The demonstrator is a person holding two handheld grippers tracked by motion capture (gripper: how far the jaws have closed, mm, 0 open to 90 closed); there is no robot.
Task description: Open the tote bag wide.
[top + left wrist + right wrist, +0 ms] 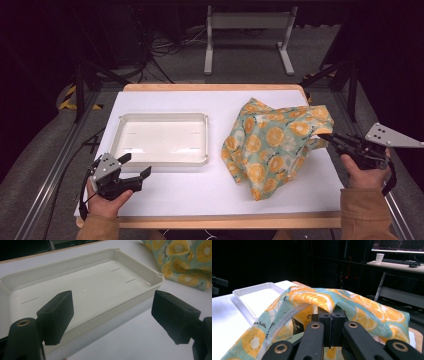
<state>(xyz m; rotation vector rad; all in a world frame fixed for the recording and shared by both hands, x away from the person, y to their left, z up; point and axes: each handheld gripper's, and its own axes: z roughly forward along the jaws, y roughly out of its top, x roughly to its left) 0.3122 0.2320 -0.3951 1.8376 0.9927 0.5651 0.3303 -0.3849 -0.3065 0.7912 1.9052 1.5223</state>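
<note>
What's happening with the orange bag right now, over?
Right gripper shut on the bag, lifting its edge. Left gripper open, idle near white tray. Nothing in the way.

Dark room, grey floor (pixel 165 75), white metal stand (pixel 248 21), cables (pixel 165 47)

Bag (pixel 352 305) folds hide dark item (pixel 300 325) inside.
</note>
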